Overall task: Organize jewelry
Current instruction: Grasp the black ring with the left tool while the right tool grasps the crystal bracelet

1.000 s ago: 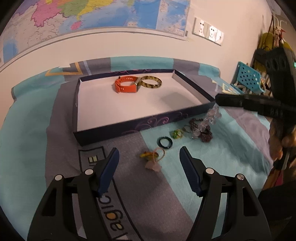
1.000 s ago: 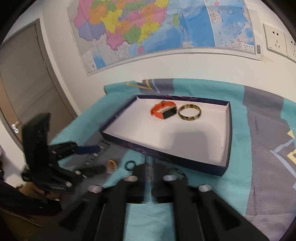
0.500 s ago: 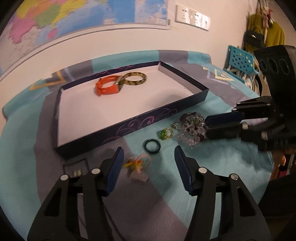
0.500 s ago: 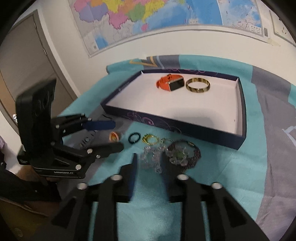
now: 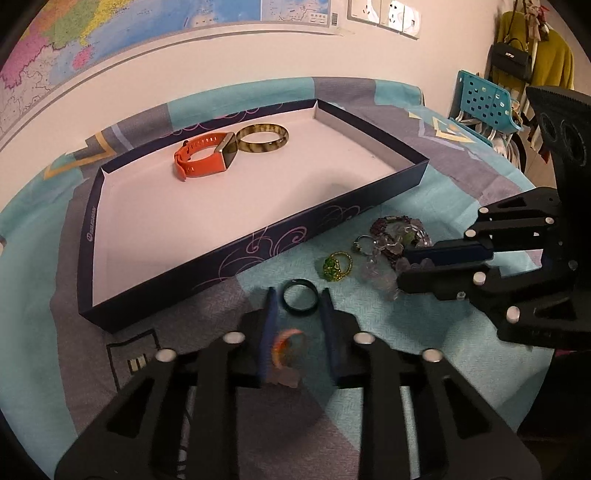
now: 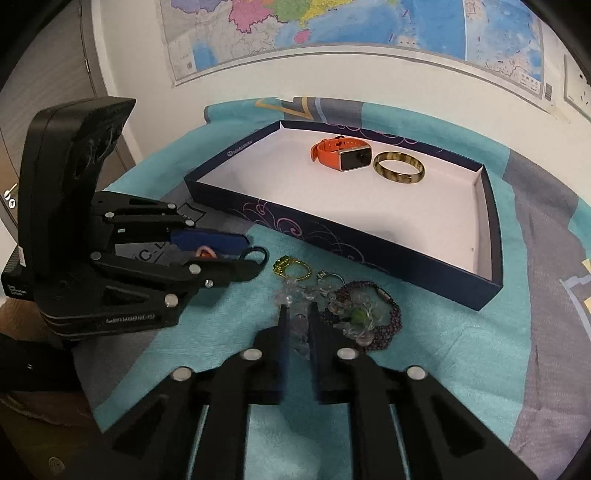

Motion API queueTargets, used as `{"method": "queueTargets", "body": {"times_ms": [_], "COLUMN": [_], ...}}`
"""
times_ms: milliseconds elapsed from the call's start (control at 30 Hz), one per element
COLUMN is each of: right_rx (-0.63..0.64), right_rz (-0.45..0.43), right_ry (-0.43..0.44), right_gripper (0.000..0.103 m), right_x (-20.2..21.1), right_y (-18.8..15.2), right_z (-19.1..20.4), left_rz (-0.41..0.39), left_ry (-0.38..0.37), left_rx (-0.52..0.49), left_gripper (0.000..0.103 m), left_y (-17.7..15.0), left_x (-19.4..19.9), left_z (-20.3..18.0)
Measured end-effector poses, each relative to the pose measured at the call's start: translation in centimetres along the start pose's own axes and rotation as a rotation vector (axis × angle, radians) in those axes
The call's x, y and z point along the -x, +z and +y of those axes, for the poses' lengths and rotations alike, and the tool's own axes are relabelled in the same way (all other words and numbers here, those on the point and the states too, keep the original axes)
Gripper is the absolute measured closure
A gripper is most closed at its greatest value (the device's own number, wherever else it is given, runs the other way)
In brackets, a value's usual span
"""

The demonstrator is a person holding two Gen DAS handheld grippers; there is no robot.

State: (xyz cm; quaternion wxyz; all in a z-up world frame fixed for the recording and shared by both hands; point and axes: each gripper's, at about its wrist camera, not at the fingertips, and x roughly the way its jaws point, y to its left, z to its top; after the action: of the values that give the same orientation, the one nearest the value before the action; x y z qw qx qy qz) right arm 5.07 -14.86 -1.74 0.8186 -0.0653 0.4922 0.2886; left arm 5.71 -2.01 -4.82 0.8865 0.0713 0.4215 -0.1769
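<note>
A dark blue tray (image 5: 332, 218) holds an orange watch (image 5: 201, 160) and a brown bangle (image 5: 262, 137). In front of it lie a dark ring (image 5: 300, 297), a green-gold ring (image 5: 335, 266) and a heap of clear and purple bead bracelets (image 5: 397, 238). My left gripper (image 5: 297, 295) has its jaws partly closed around an orange-pink ring (image 5: 286, 347), touching or not I cannot tell. My right gripper (image 6: 296, 310) has its jaws narrowly apart around the clear bead bracelet (image 6: 299, 328); it also shows in the left wrist view (image 5: 404, 266).
The tray (image 6: 491, 221) sits on a teal and grey cloth (image 6: 207, 343) against a wall with a map (image 6: 332, 22). A teal chair (image 5: 484, 101) and hanging bags (image 5: 513, 62) stand at the right.
Both grippers have moved down and forward onto the loose jewelry. The left jaws have narrowed around the orange-pink ring; the right jaws have closed in around the clear beads.
</note>
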Motion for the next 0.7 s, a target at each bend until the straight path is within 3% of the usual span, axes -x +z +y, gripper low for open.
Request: {"method": "queueTargets", "body": {"times_ms": [333, 700], "right_rx": [-0.079, -0.099], "right_rz": [-0.086, -0.163], "right_ry": [0.069, 0.095], "right_gripper": [0.095, 0.095], "right_x": [2.6, 5.2], "right_y": [1.2, 2.9], "right_z": [-1.8, -2.4], "left_rz": [-0.023, -0.113], "left_ry": [-0.023, -0.037], "left_rx": [0.024, 0.039], "left_gripper": [0.081, 0.081], "left_y": [-0.3, 0.4], "left_x": [0.9, 4.3], "left_z": [0.1, 0.2]}}
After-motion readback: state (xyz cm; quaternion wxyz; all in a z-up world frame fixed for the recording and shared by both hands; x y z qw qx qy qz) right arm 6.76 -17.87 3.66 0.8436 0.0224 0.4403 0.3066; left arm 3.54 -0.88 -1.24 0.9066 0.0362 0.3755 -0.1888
